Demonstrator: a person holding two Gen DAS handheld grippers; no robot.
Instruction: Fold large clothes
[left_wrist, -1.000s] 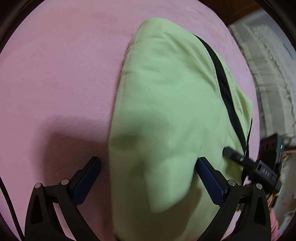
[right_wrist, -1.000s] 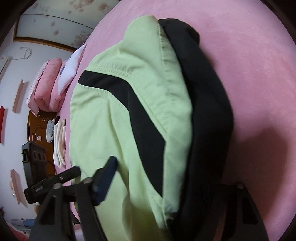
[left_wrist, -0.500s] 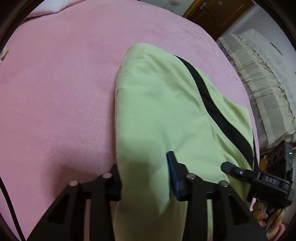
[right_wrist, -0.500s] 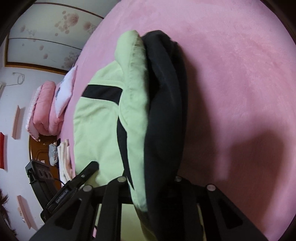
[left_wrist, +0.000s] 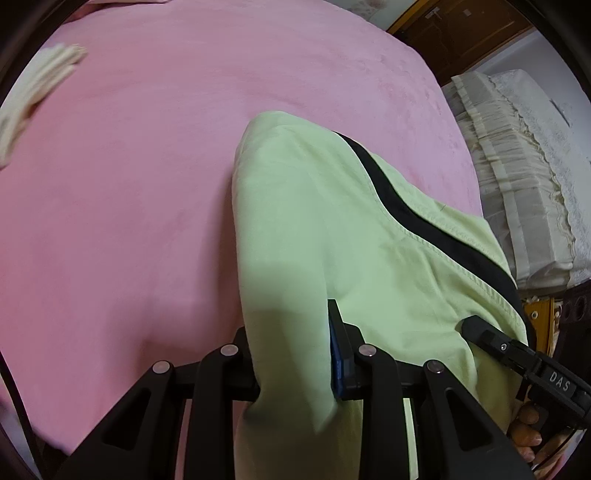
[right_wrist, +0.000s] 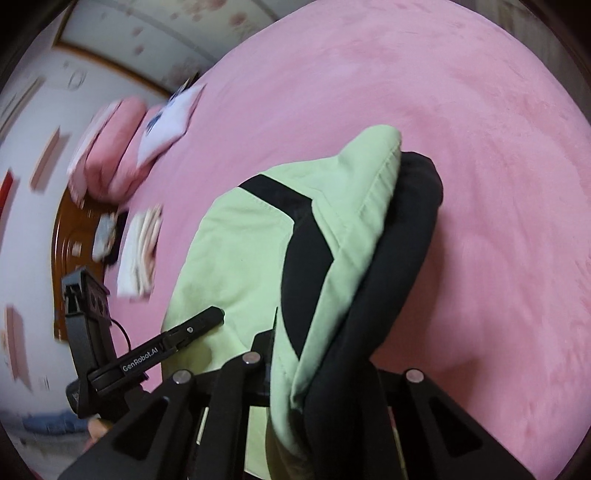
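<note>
The pink bed (left_wrist: 155, 192) carries the light green garment (left_wrist: 317, 229) with black stripes, which lies across its middle and rises toward both claws. The left claw (left_wrist: 293, 354) is closing narrow on a green fold near the bed's front edge. The right claw (right_wrist: 317, 373) is closing on the green and black edge beside it.

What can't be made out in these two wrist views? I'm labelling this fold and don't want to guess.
- Left wrist view: the left gripper has its left finger hidden by the green garment it pinches.
- Right wrist view: the right gripper has its pads buried in the garment's black lining.
- Both views: the garment's near end runs off the bottom edge.
- Right wrist view: the folded pile is motion-blurred.
</note>
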